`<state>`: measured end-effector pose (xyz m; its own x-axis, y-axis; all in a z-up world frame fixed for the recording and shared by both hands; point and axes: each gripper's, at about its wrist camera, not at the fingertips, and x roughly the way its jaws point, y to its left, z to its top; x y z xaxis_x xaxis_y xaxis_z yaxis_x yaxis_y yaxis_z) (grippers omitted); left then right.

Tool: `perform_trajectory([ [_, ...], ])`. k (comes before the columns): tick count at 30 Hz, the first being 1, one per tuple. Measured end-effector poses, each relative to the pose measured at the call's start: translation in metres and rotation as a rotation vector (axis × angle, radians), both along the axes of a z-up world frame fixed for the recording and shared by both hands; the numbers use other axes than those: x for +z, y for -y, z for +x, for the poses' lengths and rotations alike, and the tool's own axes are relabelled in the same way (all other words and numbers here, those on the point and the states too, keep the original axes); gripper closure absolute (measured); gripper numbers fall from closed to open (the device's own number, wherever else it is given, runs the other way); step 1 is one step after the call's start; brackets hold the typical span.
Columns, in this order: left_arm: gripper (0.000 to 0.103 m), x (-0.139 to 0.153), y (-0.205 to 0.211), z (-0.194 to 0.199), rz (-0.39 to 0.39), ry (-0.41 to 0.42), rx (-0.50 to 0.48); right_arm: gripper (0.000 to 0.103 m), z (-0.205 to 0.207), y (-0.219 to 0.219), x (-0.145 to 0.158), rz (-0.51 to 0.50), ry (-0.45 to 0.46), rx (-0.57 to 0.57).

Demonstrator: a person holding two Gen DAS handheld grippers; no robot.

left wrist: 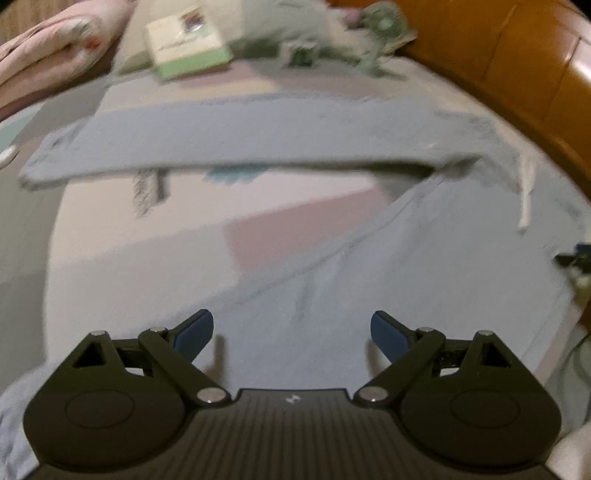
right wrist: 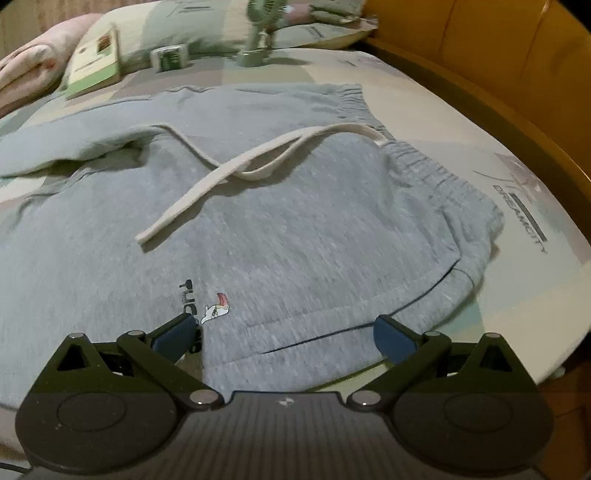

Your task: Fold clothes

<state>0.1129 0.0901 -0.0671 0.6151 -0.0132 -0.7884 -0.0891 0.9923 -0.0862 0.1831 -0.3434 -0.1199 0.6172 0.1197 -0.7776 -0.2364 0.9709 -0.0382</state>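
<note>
Both tools are hovering with fingers spread apart, gripping nothing: the left tool (left wrist: 291, 332) over a trouser leg, the right tool (right wrist: 284, 332) over the near hem. The grey sweatpants (right wrist: 280, 221) are lying flat on the bed (right wrist: 517, 280), drawstring (right wrist: 236, 166) trailing across them, waistband nearing the wooden bed frame (right wrist: 491, 74). Beyond, a book (right wrist: 96, 59) and small fan (right wrist: 262, 26) are sitting by the pillows (right wrist: 207, 26).

The bed sheet (right wrist: 461, 122) carries the word "DREAMCITY" (right wrist: 521, 218) in dark capitals beside a grey bar, near its right edge. The grey sweatpants (right wrist: 295, 229) bear a short dark print (right wrist: 185, 295) next to a small cartoon figure; its letters cannot be made out. Print on the green-edged box (right wrist: 96, 61) is too blurred to read.
</note>
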Motion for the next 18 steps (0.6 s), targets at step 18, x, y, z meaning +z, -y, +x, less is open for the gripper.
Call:
perform_trajectory([
  [18,0.011,0.028,0.054,0.206,0.120,0.116,-0.124,0.000,0.097,-0.034,0.062,0.054,-0.031,-0.019],
])
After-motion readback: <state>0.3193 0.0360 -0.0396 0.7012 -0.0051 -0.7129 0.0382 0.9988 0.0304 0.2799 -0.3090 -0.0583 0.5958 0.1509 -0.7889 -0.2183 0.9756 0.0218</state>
